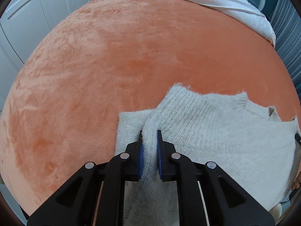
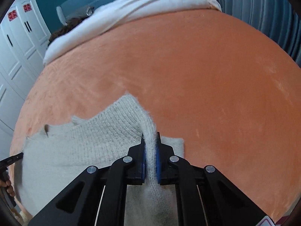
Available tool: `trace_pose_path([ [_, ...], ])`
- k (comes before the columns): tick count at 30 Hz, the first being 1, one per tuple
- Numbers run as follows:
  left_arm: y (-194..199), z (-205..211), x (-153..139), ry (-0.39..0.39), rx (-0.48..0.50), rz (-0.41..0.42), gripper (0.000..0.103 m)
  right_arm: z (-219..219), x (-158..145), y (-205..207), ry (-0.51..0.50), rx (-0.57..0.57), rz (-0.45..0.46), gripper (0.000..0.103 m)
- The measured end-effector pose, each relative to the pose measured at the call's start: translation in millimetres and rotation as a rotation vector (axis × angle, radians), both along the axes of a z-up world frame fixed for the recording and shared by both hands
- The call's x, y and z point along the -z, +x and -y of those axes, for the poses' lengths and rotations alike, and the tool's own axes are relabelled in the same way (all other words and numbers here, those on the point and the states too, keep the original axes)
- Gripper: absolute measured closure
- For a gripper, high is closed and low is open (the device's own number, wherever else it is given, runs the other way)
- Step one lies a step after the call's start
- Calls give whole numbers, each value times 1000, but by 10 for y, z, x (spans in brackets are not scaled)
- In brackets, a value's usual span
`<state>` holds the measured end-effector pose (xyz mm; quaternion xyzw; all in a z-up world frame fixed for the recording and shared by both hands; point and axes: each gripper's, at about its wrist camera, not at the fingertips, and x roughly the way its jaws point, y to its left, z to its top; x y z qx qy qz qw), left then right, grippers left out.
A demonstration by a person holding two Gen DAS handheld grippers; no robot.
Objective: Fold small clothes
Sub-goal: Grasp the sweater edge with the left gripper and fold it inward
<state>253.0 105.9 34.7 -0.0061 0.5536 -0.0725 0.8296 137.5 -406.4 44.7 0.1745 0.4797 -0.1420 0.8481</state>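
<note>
A pale grey fuzzy knit sweater (image 1: 216,135) lies on the orange plush blanket (image 1: 112,66), at the near edge. My left gripper (image 1: 150,134) is shut on a pinched ridge of the sweater's left side, the knit bunched between the blue pads. In the right wrist view the same sweater (image 2: 84,143) spreads to the left, and my right gripper (image 2: 150,136) is shut on a raised fold at its right edge. The other gripper's black tip (image 2: 13,159) shows at the far left, held by a hand (image 2: 7,185).
A white duvet (image 2: 131,9) is bunched along the far edge of the orange blanket (image 2: 207,84). White wardrobe doors (image 1: 28,18) stand to the left. A teal headboard and a blue curtain (image 2: 263,9) are behind. Bare blanket stretches beyond the sweater.
</note>
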Motion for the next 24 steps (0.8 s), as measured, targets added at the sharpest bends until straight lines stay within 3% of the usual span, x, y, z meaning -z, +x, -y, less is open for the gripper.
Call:
trace_pose_path([
  [2, -9, 10, 56, 5, -9, 4, 92, -14, 237, 54, 4, -21, -72, 96],
  [3, -16, 8, 47, 5, -17, 6, 90, -49, 187, 46, -22, -22, -57, 94],
  [5, -62, -21, -32, -20, -32, 2, 88, -136, 5, 23, -30, -7, -37, 81],
  [8, -291, -107, -222, -63, -26, 39, 81, -335, -342, -141, -91, -3, 29, 79],
  [10, -570, -227, -335, -102, -49, 69, 48, -549, -562, -319, -61, -39, 88, 78],
  [13, -1057, -456, -347, -212, -117, 83, 39, -1075, -681, -539, 3, -138, 131, 78],
  [17, -1594, -680, -182, -275, -247, 68, 31, -1857, -538, -526, 67, -290, 87, 84],
  [20, -1789, -790, -112, -296, -314, 70, 27, -2297, -489, -365, -1, -362, 69, 85],
  [22, -1833, -813, -38, -333, -319, 41, 26, -2444, -403, -206, 13, -366, 45, 85],
  [24, -1838, -821, 26, -360, -323, 22, 26, -2481, -153, -40, 13, -349, -38, 84],
])
